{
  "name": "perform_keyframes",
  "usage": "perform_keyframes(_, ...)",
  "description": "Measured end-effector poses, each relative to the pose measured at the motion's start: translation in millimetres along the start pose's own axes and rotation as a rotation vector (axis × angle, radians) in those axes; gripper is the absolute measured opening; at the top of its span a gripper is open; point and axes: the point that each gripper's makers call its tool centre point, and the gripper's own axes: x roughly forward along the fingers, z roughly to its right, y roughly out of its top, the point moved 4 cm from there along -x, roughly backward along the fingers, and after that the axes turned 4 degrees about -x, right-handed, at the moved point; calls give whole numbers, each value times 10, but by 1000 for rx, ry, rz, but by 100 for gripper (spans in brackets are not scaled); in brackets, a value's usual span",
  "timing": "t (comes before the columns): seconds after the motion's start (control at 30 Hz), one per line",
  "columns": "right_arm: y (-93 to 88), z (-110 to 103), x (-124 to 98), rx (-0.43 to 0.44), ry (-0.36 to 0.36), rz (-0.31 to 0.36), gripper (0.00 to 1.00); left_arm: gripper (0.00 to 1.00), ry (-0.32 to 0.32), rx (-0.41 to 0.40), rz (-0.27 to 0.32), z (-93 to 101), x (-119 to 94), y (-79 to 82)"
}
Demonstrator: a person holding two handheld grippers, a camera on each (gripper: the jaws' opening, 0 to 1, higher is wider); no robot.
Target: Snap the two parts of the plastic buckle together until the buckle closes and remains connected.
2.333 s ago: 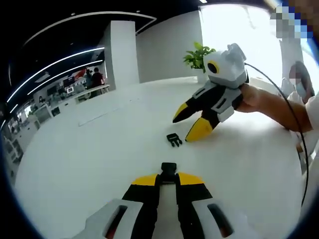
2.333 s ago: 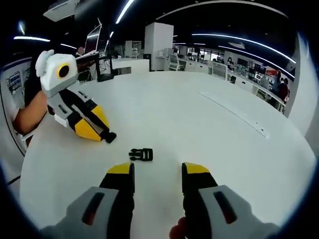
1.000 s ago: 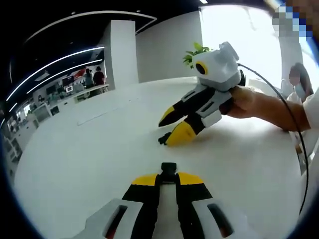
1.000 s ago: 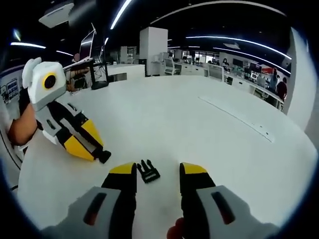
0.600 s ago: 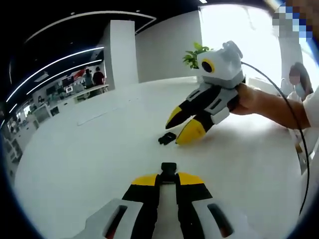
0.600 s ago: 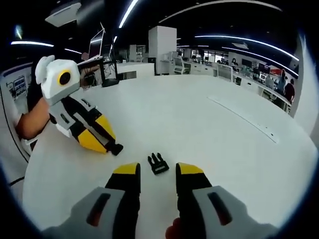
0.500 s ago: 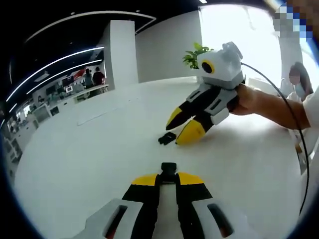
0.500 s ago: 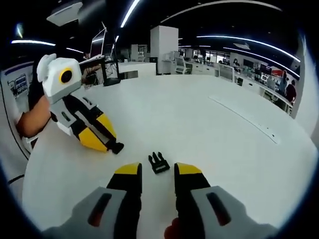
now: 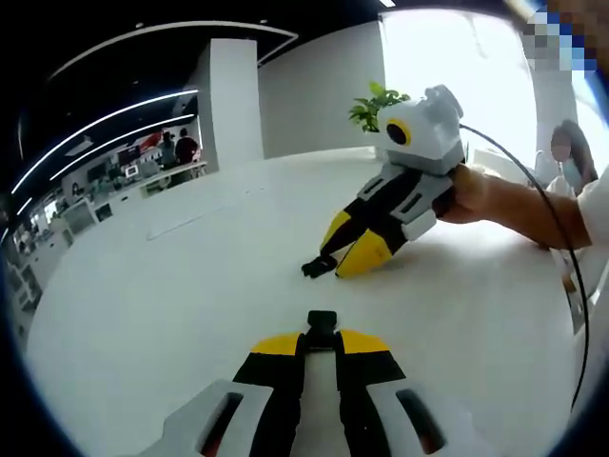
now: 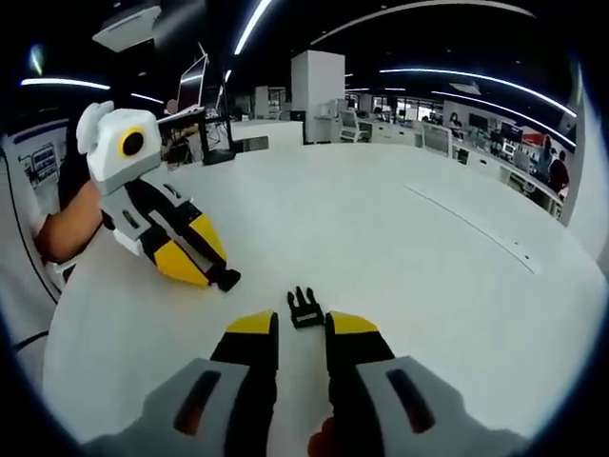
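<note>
You're mid-pickup: your left gripper (image 9: 322, 335) is clamped on one buckle half (image 9: 322, 324), while the pronged buckle half (image 10: 304, 308) lies mid-table (image 10: 400, 248) just ahead of your right gripper (image 10: 301, 326), whose jaws stand narrowly apart; close on it next, I'd say.

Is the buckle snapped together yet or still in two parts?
Still apart. One buckle half sits in the left gripper; the pronged half lies on the table.
</note>
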Motion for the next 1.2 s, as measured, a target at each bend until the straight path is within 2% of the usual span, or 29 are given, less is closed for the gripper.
perform_keyframes(0.43,5,-50,-2,-26,21,-1,17,12,-10,-7,5,2,-9,-9)
perform_keyframes(1.13,8,-16,43,-4,12,22,12,12,-23,-15,9,-21,-4,-11)
perform_keyframes(1.2,12,-24,38,-35,13,26,12,12,-22,-12,10,-9,-5,-11)
